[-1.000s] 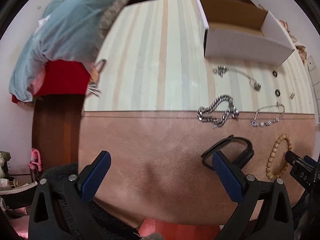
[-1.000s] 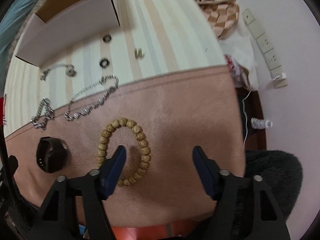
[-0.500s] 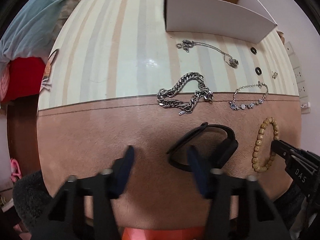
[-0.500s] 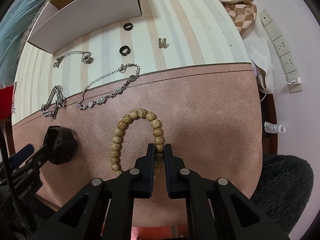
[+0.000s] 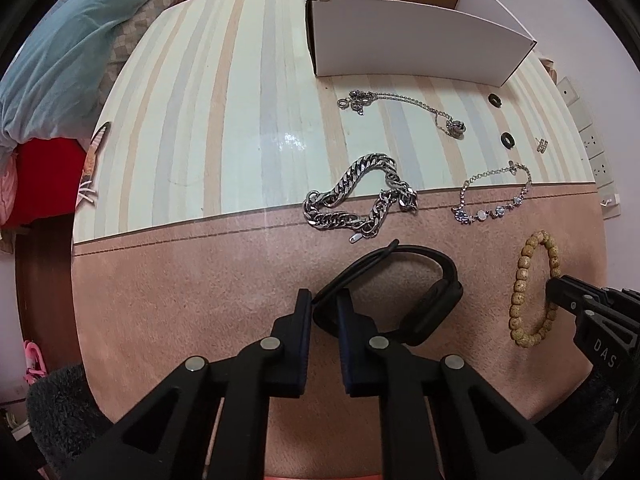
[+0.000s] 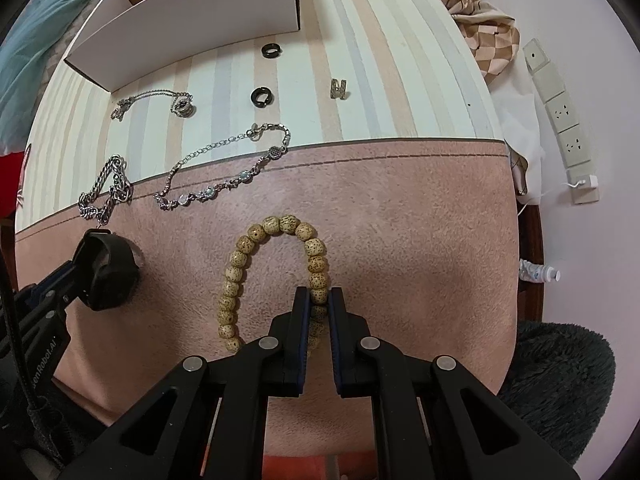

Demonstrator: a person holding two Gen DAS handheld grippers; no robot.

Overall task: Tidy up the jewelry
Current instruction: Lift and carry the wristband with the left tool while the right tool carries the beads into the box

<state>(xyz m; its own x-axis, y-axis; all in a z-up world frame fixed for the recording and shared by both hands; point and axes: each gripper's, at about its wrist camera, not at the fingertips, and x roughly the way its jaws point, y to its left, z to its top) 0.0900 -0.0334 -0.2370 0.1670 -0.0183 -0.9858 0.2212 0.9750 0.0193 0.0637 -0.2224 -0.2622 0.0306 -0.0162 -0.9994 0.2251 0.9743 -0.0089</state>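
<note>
Both my claws point down at the counter (image 5: 180,312): left claw (image 5: 323,307) just closed on the black watch (image 5: 404,292) strap, right claw (image 6: 319,300) clamps the bead bracelet (image 6: 276,256).

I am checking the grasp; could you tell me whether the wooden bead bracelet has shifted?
No: the wooden bead bracelet lies where it did below the crystal bracelet.

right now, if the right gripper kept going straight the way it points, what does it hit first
The right gripper points down at the table and is already shut on the wooden bead bracelet. Going on, it would likely press those beads straight into the pink mat; nothing else seems to lie in that line.
</note>
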